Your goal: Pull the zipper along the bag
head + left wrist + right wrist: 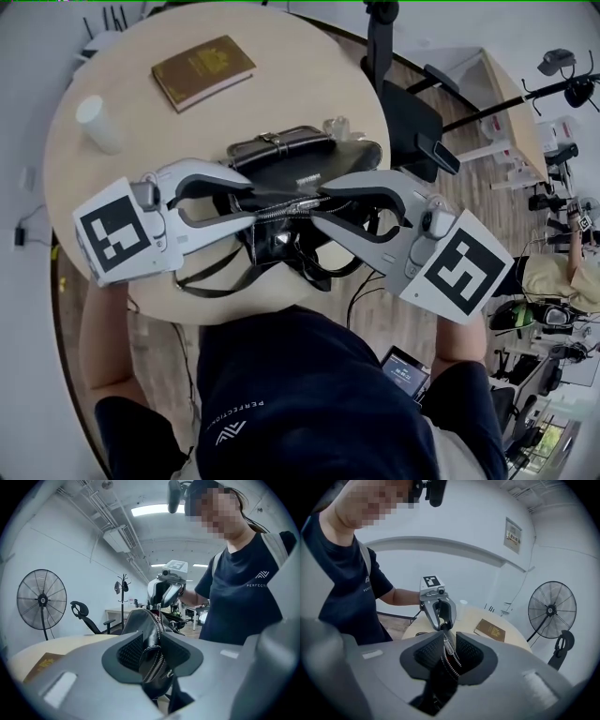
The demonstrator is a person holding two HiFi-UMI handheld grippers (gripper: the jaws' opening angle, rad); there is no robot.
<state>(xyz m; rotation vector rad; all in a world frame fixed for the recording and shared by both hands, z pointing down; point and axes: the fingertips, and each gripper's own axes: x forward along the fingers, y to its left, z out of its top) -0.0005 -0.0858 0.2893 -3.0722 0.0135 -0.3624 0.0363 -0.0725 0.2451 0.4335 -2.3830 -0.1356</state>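
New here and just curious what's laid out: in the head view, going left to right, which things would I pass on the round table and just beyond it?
white cup → brown book → black bag → black office chair, which stands beyond the table's right edge.

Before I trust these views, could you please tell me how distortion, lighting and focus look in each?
Head view: fisheye curves the table edge; light even, bag sharp. Left gripper view: dark round vignette, ceiling light glares. Right gripper view: same vignette, zipper sharp, corners black.
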